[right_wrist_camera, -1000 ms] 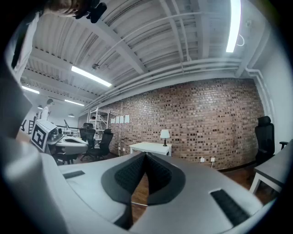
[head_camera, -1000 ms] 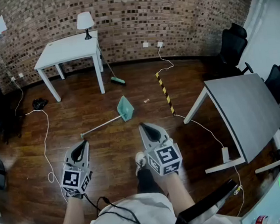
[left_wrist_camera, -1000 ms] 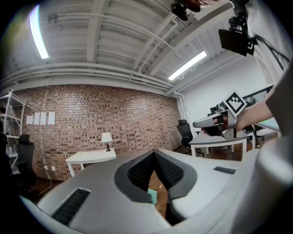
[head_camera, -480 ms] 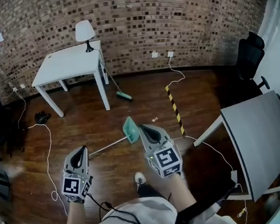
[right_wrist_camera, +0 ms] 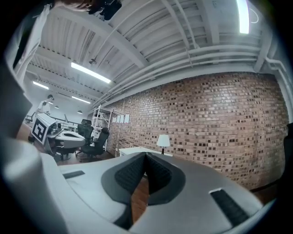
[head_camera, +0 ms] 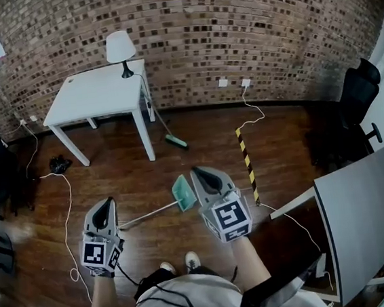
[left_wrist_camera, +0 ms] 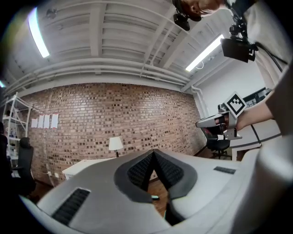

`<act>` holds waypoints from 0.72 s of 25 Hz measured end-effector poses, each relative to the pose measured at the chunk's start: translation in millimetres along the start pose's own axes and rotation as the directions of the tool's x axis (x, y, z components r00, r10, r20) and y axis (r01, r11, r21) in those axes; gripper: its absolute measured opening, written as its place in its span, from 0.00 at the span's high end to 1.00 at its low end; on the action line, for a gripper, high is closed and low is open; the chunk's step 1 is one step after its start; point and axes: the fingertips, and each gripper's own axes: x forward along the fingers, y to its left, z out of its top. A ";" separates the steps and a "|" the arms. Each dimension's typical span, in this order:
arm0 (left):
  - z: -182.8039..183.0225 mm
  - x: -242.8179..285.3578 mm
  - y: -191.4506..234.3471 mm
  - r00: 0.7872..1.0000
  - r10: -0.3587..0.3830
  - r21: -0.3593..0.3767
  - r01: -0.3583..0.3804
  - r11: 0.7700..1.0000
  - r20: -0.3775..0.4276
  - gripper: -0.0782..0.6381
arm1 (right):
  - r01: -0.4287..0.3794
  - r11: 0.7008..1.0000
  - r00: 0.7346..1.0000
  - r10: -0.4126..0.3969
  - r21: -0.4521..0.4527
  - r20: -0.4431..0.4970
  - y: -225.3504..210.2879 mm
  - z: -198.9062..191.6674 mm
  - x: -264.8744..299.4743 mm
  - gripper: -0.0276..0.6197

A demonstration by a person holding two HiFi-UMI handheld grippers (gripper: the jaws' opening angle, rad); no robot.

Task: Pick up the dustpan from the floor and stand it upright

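A teal dustpan [head_camera: 183,192] with a long pale handle [head_camera: 144,216] lies flat on the wooden floor, its pan just left of my right gripper [head_camera: 199,173] in the head view. That gripper is shut and empty, held level above the floor. My left gripper [head_camera: 107,205] is shut and empty too, its tip close to the free end of the handle in the picture. In the left gripper view my left gripper [left_wrist_camera: 153,153] points at the brick wall, and the right gripper [left_wrist_camera: 215,122] shows at the right. The right gripper [right_wrist_camera: 145,156] in its own view has its pads together.
A white table [head_camera: 97,96] with a lamp [head_camera: 121,52] stands by the brick wall, a broom [head_camera: 171,136] leaning beside it. A yellow-black strip [head_camera: 247,163] and white cables [head_camera: 65,210] lie on the floor. A grey desk [head_camera: 364,214] fills the right; office chairs [head_camera: 356,97] stand behind.
I have walked forward: the dustpan, table and wall have come closer and lower in the head view. The dustpan now lies right beside my right gripper. Both grippers stay shut.
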 end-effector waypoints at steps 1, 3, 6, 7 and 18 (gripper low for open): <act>-2.2 3.8 2.4 1.000 0.002 -0.007 -0.002 1.000 0.000 0.89 | -0.001 1.000 1.000 0.001 0.001 -0.005 -1.5 -2.7 4.1 0.98; -7.0 10.2 7.0 1.000 0.000 -0.016 0.000 1.000 -0.004 0.89 | 0.000 1.000 1.000 0.000 0.001 -0.014 -3.7 -6.7 10.6 0.98; -13.1 18.1 16.3 0.999 -0.021 -0.005 0.021 1.000 -0.028 0.89 | 0.011 1.000 1.000 -0.011 -0.005 -0.024 -4.8 -5.2 21.9 0.98; -14.1 19.0 19.6 0.999 -0.025 -0.009 0.025 1.000 -0.029 0.89 | 0.013 1.000 0.999 -0.013 -0.005 -0.029 -3.8 -4.4 24.8 0.98; -103.5 17.9 52.0 0.966 -0.107 -0.261 0.043 0.964 -0.234 0.79 | -0.038 0.997 0.974 0.022 -0.063 -0.227 23.6 -54.0 61.1 0.92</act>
